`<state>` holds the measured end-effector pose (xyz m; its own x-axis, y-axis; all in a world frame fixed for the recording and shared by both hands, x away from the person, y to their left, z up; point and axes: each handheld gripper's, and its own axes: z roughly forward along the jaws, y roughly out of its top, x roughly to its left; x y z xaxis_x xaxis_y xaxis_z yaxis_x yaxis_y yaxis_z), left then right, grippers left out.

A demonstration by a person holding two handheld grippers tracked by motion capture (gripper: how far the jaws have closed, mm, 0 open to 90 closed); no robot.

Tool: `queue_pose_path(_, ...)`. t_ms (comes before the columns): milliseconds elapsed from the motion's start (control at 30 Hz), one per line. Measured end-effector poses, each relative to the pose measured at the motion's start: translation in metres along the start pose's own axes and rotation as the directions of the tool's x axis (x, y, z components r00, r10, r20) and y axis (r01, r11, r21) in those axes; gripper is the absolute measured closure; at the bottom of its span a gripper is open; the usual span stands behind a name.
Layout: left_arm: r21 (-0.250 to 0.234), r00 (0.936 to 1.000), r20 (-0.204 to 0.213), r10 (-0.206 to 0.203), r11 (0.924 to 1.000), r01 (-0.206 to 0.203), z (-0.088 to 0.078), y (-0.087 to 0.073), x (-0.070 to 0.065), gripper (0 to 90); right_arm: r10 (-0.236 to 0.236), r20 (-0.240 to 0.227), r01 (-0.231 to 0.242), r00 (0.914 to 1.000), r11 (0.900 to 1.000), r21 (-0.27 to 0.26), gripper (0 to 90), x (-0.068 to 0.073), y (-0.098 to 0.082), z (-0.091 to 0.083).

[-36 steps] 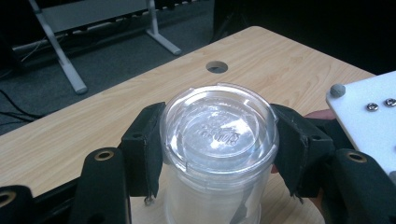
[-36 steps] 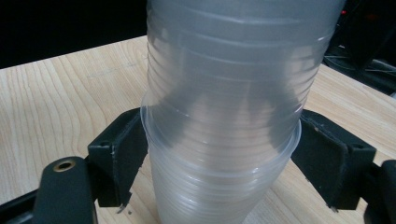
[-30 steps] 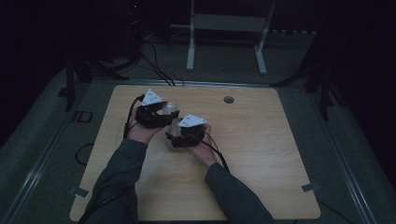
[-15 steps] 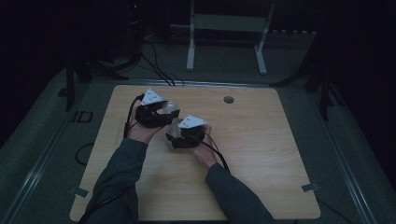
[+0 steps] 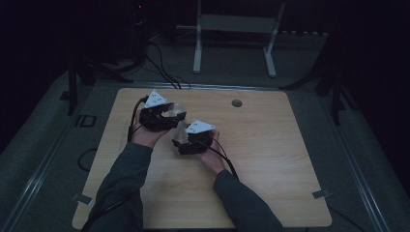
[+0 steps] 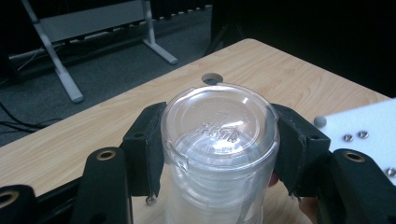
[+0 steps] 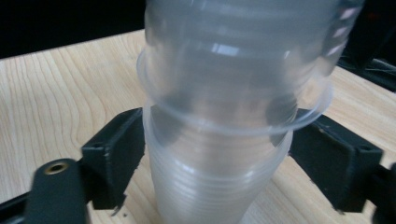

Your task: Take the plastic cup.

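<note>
Cup stack (image 6: 219, 154): clear plastic cups nested together, lying between the two grippers above the counter's upper-left part, at about 10 o'clock from the counter's middle in the high view; its closed end faces the left gripper view's camera.
Left gripper (image 5: 175, 115): clamped on the stack near the closed end, a black pad pressed to each side.
Right gripper (image 5: 177, 143): at about 5 o'clock from the left one; jaws have just been opening, the stack's rimmed end (image 7: 233, 116) between them, pads beside the walls with no squeeze to be seen.
Counter (image 5: 270, 159): light wood, a round hole (image 5: 237, 103) near its far edge.
Stand (image 5: 232, 29): white-legged, on the floor beyond the counter at 12 o'clock.
</note>
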<state>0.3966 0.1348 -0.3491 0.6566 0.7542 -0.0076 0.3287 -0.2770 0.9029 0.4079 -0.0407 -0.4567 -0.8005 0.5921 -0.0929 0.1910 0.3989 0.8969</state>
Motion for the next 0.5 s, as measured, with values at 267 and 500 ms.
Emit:
queue_pose_path(267,-0.007,1.0000,0.003,-0.004,1.0000,0.004,-0.002,0.002,0.000,41.4,-0.001,-0.011,0.001,0.9999,1.000,0.003,21.2,-0.001,0.003,0.002)
queue_pose_path(500,-0.021,1.0000,0.006,0.000,0.9998,0.000,-0.010,0.011,0.001,41.4,-0.005,-0.011,0.005,0.9999,1.000,0.007,21.2,0.000,0.003,0.002)
